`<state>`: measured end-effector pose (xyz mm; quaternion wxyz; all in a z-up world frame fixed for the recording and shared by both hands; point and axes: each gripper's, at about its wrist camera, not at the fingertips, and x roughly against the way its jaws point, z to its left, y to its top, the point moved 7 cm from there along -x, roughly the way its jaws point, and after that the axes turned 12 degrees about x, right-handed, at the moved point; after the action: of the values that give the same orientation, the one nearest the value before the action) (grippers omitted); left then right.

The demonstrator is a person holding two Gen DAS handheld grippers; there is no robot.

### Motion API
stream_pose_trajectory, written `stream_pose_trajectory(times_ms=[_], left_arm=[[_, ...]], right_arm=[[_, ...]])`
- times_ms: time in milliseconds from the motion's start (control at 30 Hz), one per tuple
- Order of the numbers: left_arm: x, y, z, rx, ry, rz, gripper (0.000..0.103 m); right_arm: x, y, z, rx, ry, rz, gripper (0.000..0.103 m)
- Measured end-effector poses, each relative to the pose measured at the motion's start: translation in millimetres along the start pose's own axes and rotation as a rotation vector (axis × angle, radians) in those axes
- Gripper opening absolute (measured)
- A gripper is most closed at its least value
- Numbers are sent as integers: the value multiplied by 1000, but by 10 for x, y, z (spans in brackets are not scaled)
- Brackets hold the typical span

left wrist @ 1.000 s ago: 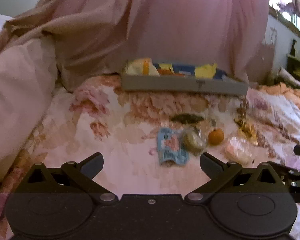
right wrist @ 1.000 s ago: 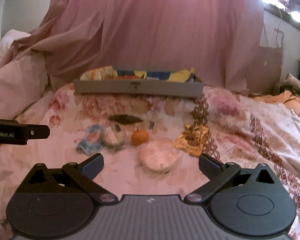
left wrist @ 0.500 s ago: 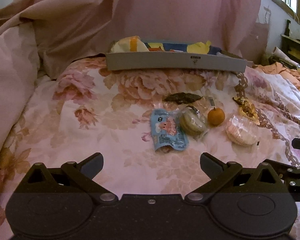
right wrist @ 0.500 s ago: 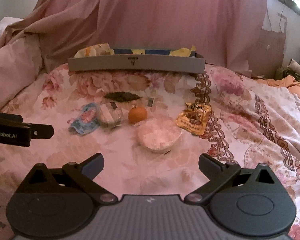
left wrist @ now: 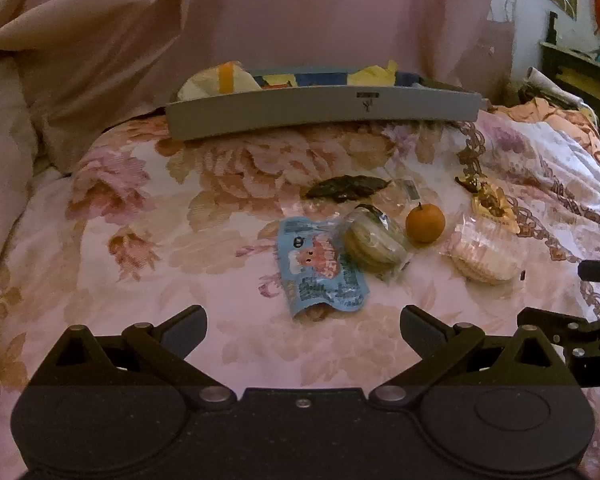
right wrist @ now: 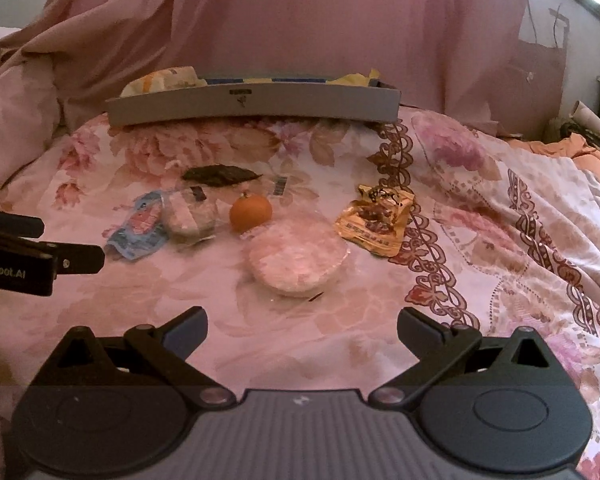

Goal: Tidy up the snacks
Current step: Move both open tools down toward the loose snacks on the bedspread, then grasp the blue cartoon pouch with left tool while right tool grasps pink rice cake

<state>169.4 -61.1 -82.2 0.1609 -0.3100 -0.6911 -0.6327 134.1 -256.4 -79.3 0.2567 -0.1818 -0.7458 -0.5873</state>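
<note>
My left gripper & right gripper hung w/ jaws apart, empty; blue crinkly snack pouch at frame centre, long grey cardboard tray above.

both grippers spread wide, seemingly empty.

Six loose snacks, one tray

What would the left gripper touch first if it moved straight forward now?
Probably the blue snack pouch, lying on the bedspread just ahead of the open left gripper; depth is uncertain.
</note>
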Motion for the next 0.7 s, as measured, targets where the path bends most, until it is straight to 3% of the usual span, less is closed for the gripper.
stream_pose_trajectory(times_ms=[367, 700], left_arm=[[-382, 53, -103, -58, -12, 62, 102], [-664, 114, -150, -99, 20, 92, 102]], right_arm=[[-273, 133, -21, 92, 24, -22, 103], [-620, 133, -177, 48, 120, 0, 103]])
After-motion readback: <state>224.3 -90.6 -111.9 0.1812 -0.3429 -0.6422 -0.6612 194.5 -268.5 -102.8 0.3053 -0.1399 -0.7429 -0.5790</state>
